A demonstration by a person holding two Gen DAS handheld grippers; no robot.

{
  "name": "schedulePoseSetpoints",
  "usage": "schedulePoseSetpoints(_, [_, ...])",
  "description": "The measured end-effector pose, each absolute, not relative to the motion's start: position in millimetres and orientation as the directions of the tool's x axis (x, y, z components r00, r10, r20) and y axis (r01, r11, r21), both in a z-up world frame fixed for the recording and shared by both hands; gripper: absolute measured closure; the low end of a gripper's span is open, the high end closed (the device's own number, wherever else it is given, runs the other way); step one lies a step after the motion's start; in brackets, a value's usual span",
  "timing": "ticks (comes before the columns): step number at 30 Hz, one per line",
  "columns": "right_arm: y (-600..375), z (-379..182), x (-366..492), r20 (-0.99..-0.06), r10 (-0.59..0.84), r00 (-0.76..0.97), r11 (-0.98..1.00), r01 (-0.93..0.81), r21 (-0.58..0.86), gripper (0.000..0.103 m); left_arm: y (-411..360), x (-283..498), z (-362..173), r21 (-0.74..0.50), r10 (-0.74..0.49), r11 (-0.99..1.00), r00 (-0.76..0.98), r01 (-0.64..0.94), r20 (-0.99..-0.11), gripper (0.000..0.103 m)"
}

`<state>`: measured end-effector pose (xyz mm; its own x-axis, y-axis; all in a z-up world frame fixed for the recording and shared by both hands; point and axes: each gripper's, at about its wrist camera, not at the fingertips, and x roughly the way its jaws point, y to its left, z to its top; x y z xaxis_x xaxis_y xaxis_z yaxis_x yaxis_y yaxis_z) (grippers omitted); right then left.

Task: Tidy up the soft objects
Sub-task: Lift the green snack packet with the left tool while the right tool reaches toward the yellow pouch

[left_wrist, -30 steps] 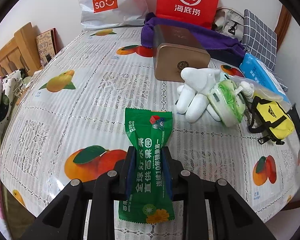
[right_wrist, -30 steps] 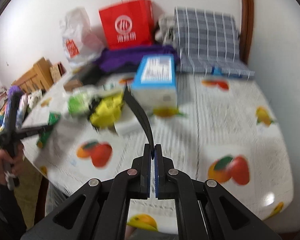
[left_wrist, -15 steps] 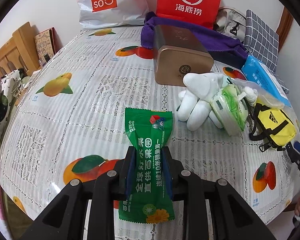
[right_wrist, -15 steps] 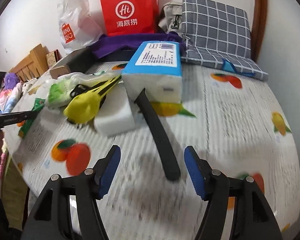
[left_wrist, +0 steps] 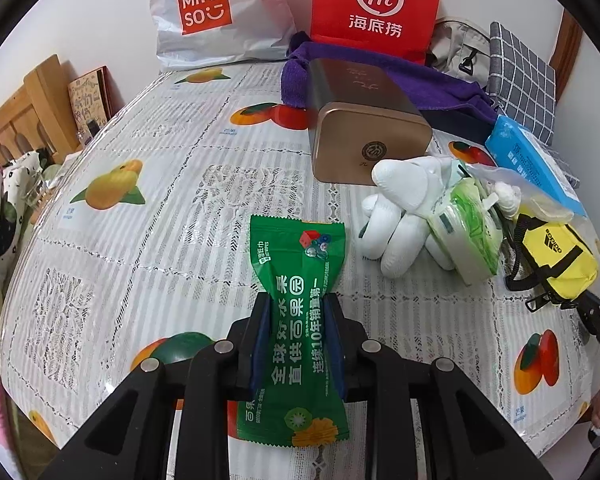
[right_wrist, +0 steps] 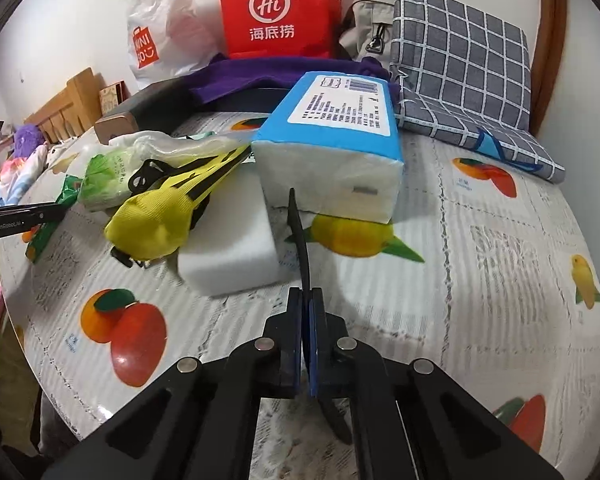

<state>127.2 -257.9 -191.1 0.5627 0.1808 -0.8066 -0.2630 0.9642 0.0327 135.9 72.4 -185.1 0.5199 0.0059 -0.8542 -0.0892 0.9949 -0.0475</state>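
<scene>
Item 1: green wet-wipe pack point(left_wrist: 298, 320), soft foil sachet. Held by left gripper point(left_wrist: 298, 344), jaws clenched on its waist so the pack is visibly pinched in there. Long axis runs straight fwd along the fingers; far end flares out ahead of the tips, near end sticks out behind. Pack is carried just above the table point(left_wrist: 160, 200); contact w/ the cloth cannot be told.

Item 2: black strap point(right_wrist: 300, 240), thin, flat. Gripped by right gripper point(right_wrist: 305, 312), jaws shut tight on it edge-on. Strap runs fwd toward the tissue pack point(right_wrist: 332, 152); tail hangs below the jaws.

Key relation: soft pile lies to the right of and fwd of the left jaws, i.e. white glove point(left_wrist: 396, 216), green-white pouch point(left_wrist: 464, 236), yellow pouch point(left_wrist: 556, 256). Pack's long axis points past the pile's left side, not at it. A swing to the right is judged needed to set the pack beside the glove. Right gripper is nearer the pile; in its view yellow pouch and white foam block point(right_wrist: 228, 240) sit just left of the jaws.

Other stock: gold tin point(left_wrist: 368, 132) behind the glove; red bag point(left_wrist: 376, 4), Miniso bag point(left_wrist: 216, 8), purple cloth point(left_wrist: 440, 84), checked cushion point(right_wrist: 460, 60) at the far edge.
</scene>
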Motion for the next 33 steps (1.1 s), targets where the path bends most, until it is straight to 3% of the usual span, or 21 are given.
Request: schedulePoseSetpoints(33, [-269.9, -110.5, 121.5, -0.734, 0.149, 0.663, 0.987, -0.143, 0.071, 0.100, 67.2, 133.0, -99.3, -0.074, -0.024, 0.996, 0.639, -0.051, -0.769, 0.080])
